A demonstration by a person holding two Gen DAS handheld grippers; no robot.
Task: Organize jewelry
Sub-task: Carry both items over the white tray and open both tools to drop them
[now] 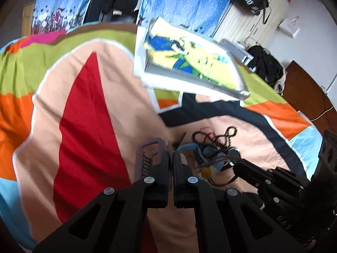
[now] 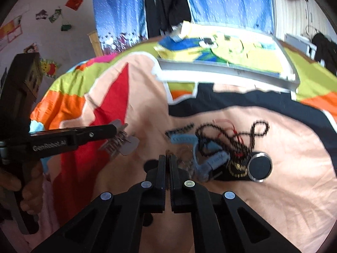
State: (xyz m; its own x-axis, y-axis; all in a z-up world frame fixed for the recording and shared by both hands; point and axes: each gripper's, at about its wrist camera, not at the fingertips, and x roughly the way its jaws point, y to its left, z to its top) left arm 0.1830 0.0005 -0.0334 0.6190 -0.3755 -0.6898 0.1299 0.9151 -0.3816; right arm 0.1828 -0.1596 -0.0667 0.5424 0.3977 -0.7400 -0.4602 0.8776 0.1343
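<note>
Left hand-held gripper (image 1: 171, 158) clamped on one lilac hair clip (image 1: 147, 154); right hand-held gripper (image 2: 167, 164) closed, contents unclear.

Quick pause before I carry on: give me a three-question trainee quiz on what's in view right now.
1. True or false: the left hand-held gripper is shut on the lilac hair clip.
2. Where does the round silver-rimmed disc lie? A) on the floor; B) on the bedspread, next to the black bead chain; C) on the wall.
3. Fill in: the cloth inside the white tray is mostly blue and ______.

Key: 1 true; 2 B; 3 yellow.
</note>
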